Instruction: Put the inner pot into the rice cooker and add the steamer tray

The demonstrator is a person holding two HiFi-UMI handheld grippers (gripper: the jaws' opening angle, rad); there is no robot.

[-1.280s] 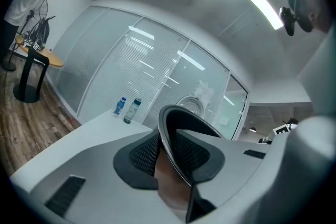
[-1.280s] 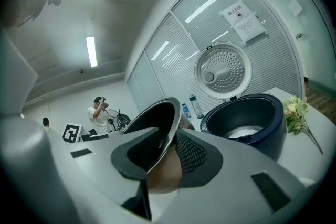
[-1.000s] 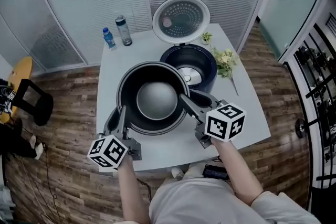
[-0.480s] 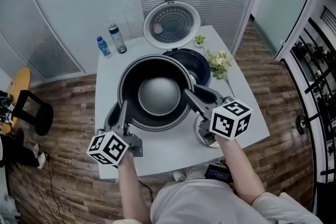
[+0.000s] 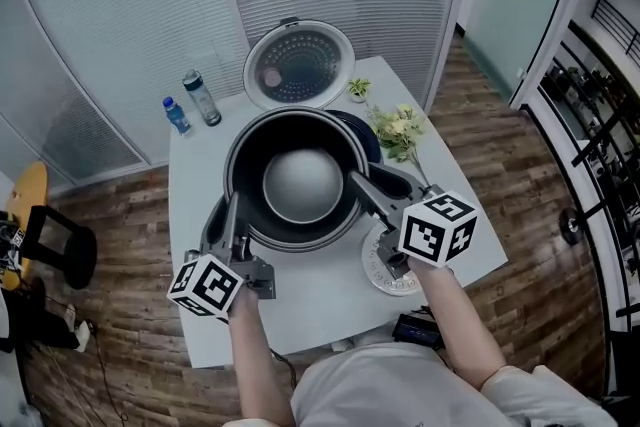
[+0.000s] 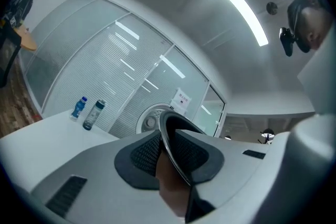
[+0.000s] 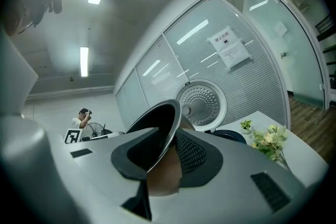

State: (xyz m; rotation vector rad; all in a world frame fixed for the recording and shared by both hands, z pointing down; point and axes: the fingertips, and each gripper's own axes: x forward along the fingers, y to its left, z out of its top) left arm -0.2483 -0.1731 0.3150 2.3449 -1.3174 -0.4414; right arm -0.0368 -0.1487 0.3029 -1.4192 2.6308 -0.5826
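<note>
The black inner pot hangs in the air, held level by its rim from both sides. My left gripper is shut on the rim at the pot's near left; its jaws have just been closing further on that rim. My right gripper is shut on the rim at the right. The dark blue rice cooker stands right behind the pot, mostly hidden by it, with its round lid standing open. A white perforated steamer tray lies on the table under my right gripper.
The white table carries two bottles at the far left. A flower sprig and a small plant lie to the right of the cooker. Glass partitions with blinds stand close behind the table.
Both grippers have carried the pot up and away from me toward the cooker, so it now covers most of the cooker's opening. The steamer tray has come into view beneath the right gripper.
</note>
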